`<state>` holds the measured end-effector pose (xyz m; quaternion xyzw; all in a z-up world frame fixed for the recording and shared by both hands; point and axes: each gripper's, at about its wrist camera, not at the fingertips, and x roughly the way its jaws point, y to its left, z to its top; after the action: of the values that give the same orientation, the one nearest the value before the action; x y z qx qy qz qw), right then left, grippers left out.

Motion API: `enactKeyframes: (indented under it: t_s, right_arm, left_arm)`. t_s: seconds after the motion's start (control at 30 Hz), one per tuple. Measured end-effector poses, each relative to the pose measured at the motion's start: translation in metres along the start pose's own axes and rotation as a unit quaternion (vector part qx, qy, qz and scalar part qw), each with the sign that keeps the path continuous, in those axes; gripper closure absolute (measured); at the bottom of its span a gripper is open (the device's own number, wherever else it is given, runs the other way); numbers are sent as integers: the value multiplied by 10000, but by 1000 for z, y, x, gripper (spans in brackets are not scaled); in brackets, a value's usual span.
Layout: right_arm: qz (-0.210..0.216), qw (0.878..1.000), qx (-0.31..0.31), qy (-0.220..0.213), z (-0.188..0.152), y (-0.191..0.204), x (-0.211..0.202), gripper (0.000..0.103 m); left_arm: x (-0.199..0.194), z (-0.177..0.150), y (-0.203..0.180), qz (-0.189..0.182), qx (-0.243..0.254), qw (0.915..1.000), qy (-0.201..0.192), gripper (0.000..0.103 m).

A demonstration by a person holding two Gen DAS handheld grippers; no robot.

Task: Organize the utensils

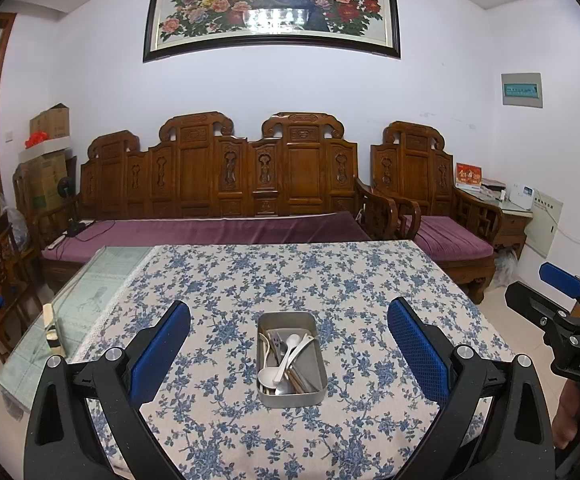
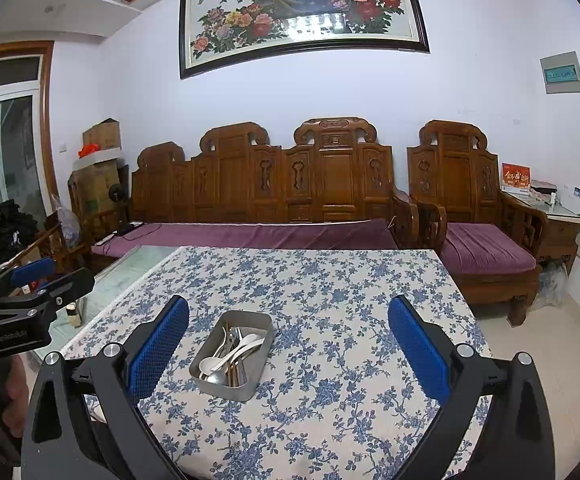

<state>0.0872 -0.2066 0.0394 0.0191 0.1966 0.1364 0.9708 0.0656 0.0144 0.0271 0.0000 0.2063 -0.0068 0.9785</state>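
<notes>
A metal tin (image 1: pixel 291 394) holding white spoons (image 1: pixel 286 356), a fork and chopsticks is set on the floral table (image 1: pixel 329 280), toward its near edge. The left gripper (image 1: pixel 290 344) and right gripper (image 2: pixel 288 344) are held above it, jaws spread wide, nothing gripped.

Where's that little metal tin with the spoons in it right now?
The metal tin sits on the flowered tablecloth near the table's front edge, dead centre in the left wrist view between the open blue fingers, slightly left of centre in the right view.
</notes>
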Motion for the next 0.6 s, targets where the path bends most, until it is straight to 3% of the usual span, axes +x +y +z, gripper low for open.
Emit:
enactKeyframes:
  t_s: [0.6]
  right_arm:
    - [-10, 10000, 20, 11, -3, -1, 2, 3]
  left_arm:
    - [-1, 0, 0, -11, -9, 10000, -11, 8]
